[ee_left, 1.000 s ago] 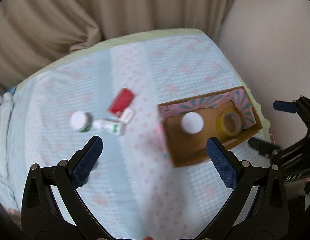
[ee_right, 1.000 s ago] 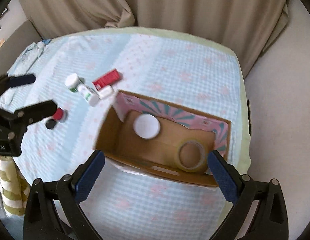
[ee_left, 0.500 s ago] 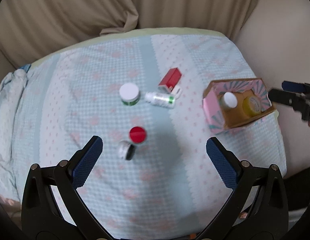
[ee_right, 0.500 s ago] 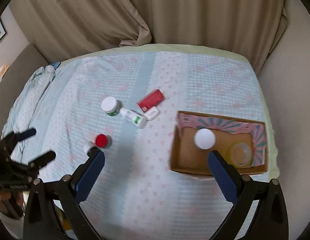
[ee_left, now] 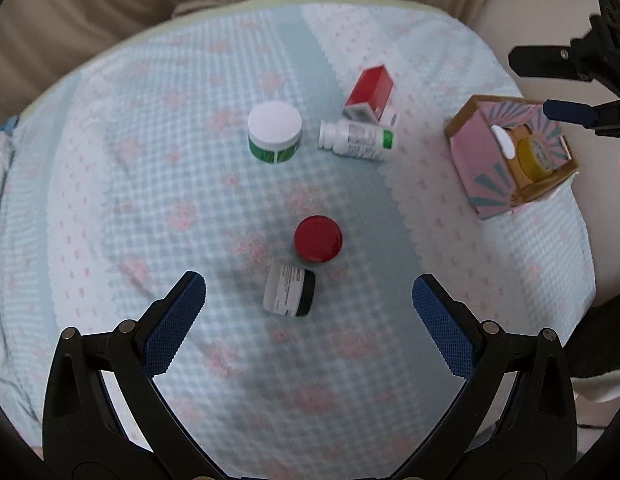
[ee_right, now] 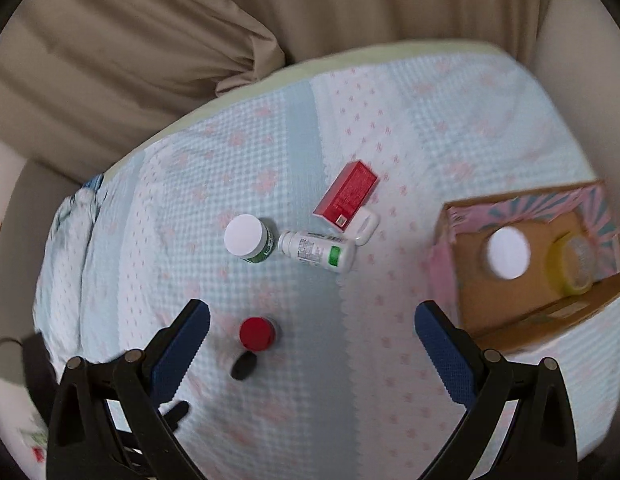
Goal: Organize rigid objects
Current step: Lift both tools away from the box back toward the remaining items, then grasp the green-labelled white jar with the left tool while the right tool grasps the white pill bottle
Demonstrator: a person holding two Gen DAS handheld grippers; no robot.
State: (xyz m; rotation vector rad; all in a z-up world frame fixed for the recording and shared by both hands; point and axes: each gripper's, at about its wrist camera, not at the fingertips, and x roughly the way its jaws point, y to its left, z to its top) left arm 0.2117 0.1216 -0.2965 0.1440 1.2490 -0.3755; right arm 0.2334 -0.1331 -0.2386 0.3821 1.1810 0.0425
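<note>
Both grippers hang open and empty – left gripper point(ee_left: 309, 300) just short of the small jar point(ee_left: 289, 294) lying on its side beside the red-capped jar point(ee_left: 318, 240). It looks light, stiff and smooth – likely best pinched across its round body.

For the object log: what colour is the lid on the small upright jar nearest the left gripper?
Red. The small upright jar shows best in the left wrist view.

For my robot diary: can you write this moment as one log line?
left gripper: open, over black-capped jar | right gripper: open, empty | box: white-lidded jar, yellow tape
</note>
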